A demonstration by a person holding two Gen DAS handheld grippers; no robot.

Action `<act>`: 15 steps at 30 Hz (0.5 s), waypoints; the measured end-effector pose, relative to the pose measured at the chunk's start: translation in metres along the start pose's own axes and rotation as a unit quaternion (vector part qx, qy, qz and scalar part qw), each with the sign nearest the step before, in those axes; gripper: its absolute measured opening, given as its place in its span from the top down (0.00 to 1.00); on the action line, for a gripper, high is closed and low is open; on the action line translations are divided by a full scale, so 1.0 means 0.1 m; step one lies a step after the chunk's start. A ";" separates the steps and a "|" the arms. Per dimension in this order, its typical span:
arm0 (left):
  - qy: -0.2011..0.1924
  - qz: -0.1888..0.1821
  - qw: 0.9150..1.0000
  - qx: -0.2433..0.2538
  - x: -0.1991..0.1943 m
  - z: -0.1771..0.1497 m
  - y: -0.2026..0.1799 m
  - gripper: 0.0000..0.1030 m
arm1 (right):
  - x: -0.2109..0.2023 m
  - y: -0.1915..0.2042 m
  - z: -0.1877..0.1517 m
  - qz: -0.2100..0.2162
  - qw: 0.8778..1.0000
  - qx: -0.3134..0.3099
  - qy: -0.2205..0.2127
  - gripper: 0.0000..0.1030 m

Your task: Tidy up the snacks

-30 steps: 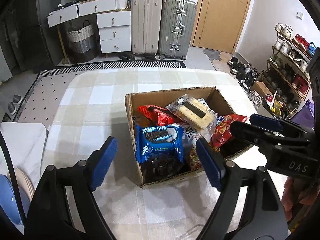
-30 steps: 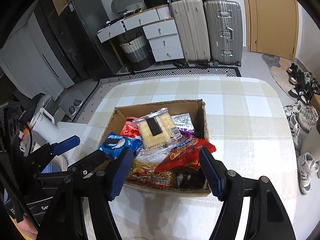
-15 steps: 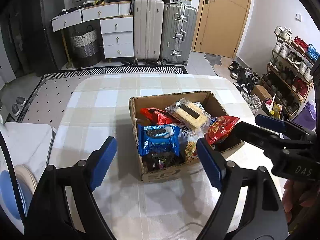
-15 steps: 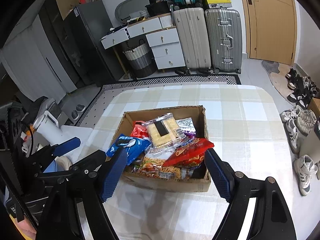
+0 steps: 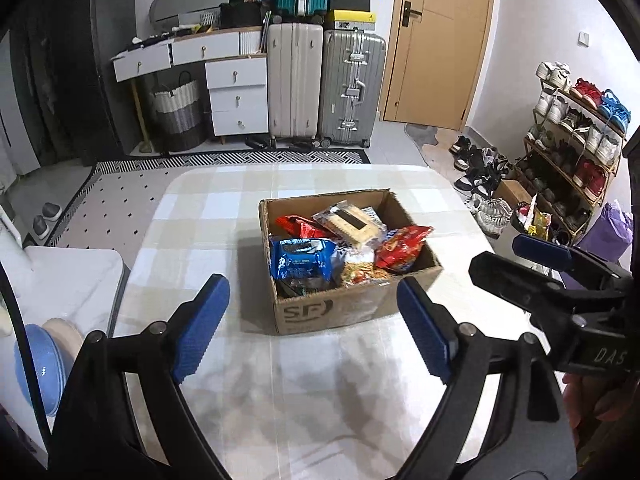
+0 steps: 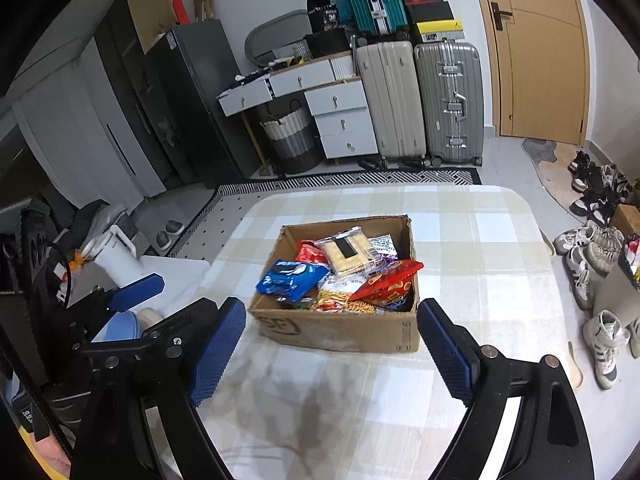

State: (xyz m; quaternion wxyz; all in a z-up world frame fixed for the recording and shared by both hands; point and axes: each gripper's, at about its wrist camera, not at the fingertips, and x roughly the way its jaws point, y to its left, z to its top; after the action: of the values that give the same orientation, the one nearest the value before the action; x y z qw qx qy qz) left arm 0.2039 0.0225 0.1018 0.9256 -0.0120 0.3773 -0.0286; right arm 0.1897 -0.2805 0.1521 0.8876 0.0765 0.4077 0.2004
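Note:
A cardboard box (image 5: 340, 312) (image 6: 344, 332) stands mid-table, full of snacks: a blue cookie pack (image 5: 300, 258) (image 6: 290, 278), a clear cracker pack (image 5: 352, 224) (image 6: 348, 254), a red chip bag (image 5: 404, 248) (image 6: 390, 282), and a noodle packet (image 6: 340, 300). My left gripper (image 5: 312, 330) hovers above the table short of the box, jaws opening, nothing between them. My right gripper (image 6: 332, 354) hangs likewise before the box, jaws opening and empty. Each gripper shows at the edge of the other's view.
The checked tablecloth (image 5: 224, 208) covers the table. A white side surface with a blue bowl (image 5: 38, 368) lies left. Suitcases (image 5: 324, 80), white drawers (image 5: 238, 96) and a woven basket (image 5: 176, 114) line the far wall. Shoes and a rack (image 5: 572, 152) sit on the right.
Both grippers have pulled back and up from the box, which now looks smaller and farther. The right gripper's jaws have spread wider; the left's slightly.

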 end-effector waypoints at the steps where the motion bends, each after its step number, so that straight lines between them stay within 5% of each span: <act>1: -0.004 0.000 1.000 0.001 -0.11 -0.03 -0.02 0.18 | -0.08 0.02 -0.02 0.001 1.000 0.000 -0.004 0.13; 6: -0.019 0.003 1.000 0.010 -0.54 -0.13 -0.13 0.16 | -0.46 0.13 -0.11 0.004 1.000 0.001 -0.024 0.11; 10: -0.039 0.011 0.999 0.012 -0.92 -0.23 -0.21 0.01 | -0.79 0.26 -0.25 0.011 0.999 -0.002 -0.040 0.10; 15: -0.054 0.011 0.998 0.017 -1.36 -0.41 -0.29 0.01 | -1.13 0.39 -0.43 0.013 0.998 -0.008 -0.062 0.08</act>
State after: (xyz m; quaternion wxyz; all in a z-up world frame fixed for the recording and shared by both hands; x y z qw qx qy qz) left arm 0.0766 0.0022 0.1688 0.9450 0.0059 0.3260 -0.0243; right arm 0.0795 -0.2932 0.2143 0.9088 0.0872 0.3496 0.2103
